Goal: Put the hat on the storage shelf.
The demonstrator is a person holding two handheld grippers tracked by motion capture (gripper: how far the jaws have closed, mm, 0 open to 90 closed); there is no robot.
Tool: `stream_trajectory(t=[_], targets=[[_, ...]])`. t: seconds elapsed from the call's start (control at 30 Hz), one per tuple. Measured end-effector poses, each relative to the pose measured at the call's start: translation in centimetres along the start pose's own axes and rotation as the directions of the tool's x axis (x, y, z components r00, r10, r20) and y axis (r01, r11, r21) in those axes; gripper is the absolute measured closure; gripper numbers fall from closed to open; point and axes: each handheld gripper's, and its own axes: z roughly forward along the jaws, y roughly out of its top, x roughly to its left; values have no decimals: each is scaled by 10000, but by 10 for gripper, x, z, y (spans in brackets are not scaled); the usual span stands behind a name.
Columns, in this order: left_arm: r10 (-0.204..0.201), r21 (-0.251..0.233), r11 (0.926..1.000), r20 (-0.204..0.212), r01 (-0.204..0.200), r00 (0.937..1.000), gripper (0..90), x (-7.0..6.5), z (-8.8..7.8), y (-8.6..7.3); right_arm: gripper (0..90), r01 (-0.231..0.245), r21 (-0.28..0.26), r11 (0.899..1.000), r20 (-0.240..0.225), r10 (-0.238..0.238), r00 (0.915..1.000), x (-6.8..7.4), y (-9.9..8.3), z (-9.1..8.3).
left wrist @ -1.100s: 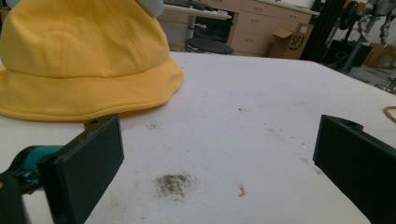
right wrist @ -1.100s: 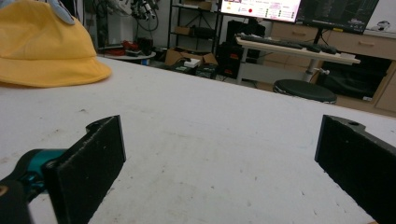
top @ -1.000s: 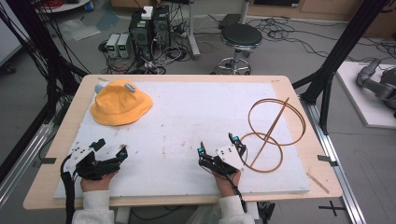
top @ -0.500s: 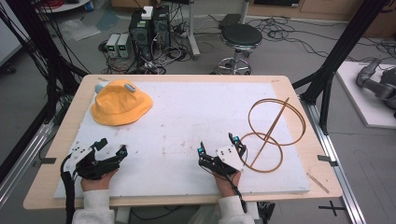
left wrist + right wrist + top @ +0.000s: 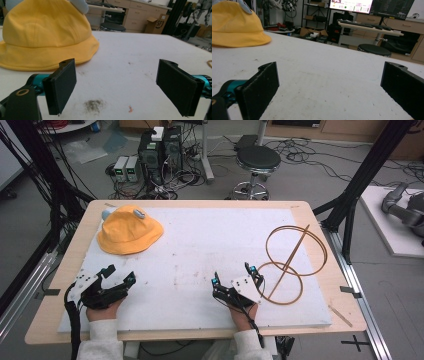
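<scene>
**Yellow hat far left, both grippers empty**

Yellow bucket hat [image 5: 129,230] at far-left of white mat [image 5: 200,245], grey patch on crown. Left gripper [image 5: 119,275] near front-left edge, jaws spread wide, holding nothing. Right gripper [image 5: 234,274] front-centre, jaws likewise apart, empty. Wooden ring frame [image 5: 290,265] just beside it, right side. "SFJ"-like print on a background carton [image 5: 160,23], barely legible.

No visible change since earlier.
</scene>
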Motion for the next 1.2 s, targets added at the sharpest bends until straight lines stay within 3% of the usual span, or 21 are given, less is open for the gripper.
stream_trajectory(t=[0.17,0.4,0.57,0.8,1.0,1.1,1.2], targets=[[279,-401,9988,-402,-295,9988,168,5,4,12,13,-13,-30,10000,1,13,10000,0,0,0],[94,-363,9993,-671,-119,9977,168,23,19,19,13,-6,-44,10000,-35,6,10000,0,0,0],[193,-270,9994,-799,-215,9966,168,32,28,23,13,-9,-33,10000,-26,9,10000,0,0,0],[797,-74,9967,-905,-807,9927,185,40,43,29,13,139,-67,9999,-75,-140,9999,1,0,0],[836,-60,9964,-1060,-847,9909,190,52,51,37,13,104,-28,9999,-82,-104,9999,0,0,0],[1084,-83,9939,-1146,-1101,9875,191,57,55,42,13,101,-30,9999,-79,-101,9999,0,0,0],[1653,-238,9854,-1013,-1685,9810,191,59,61,50,13,100,-15,9999,-100,-100,9999,0,0,0]])
